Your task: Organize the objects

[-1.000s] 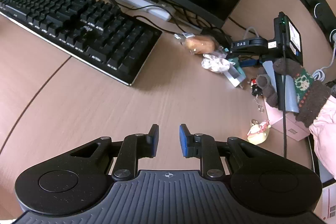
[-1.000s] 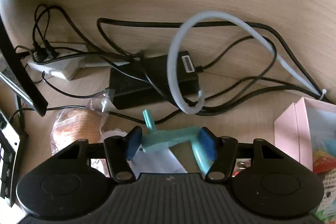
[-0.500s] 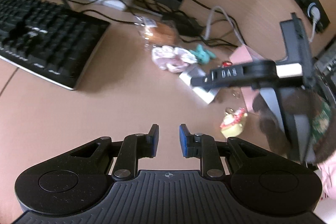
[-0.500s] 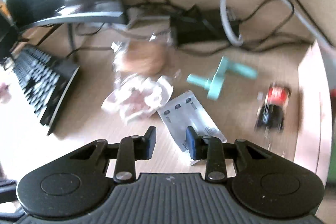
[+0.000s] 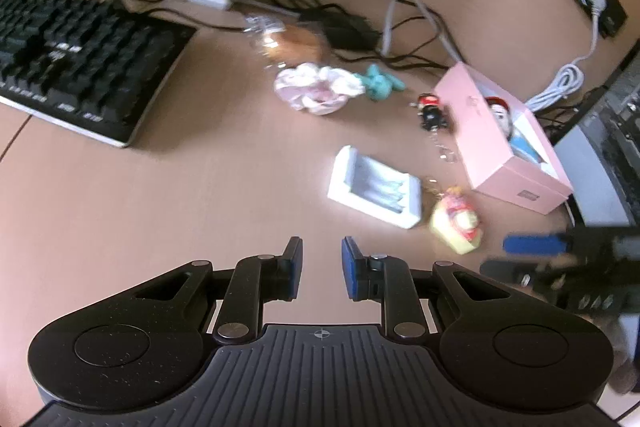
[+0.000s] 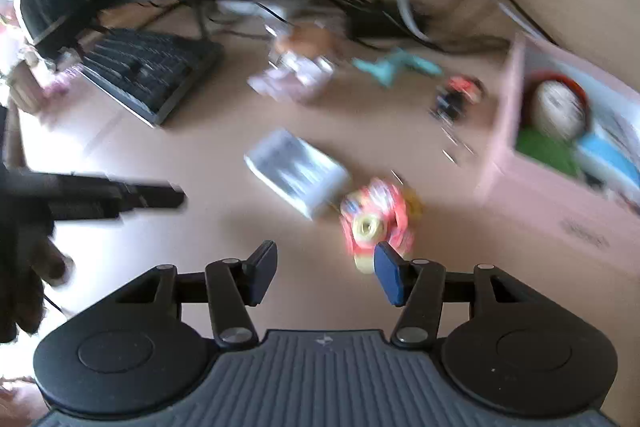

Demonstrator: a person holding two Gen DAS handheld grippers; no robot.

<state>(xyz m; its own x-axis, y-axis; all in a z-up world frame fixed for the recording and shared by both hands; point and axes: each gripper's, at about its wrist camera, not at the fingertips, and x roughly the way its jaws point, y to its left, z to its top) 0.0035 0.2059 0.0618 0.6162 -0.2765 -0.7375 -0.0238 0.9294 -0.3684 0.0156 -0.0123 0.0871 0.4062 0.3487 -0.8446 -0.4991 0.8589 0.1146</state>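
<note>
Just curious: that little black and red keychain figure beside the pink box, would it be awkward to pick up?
Probably a bit. The keychain figure is small, so likely light. Its chain trails loose on the desk, so it should dangle and swing when lifted.

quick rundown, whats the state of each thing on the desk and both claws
left claw: empty, narrow gap showing
right claw: open, empty, has just been opening
pink box: open, doll inside
teal clip: loose on desk
battery charger: flat on desk
yellow keychain figure: lying on desk
</note>
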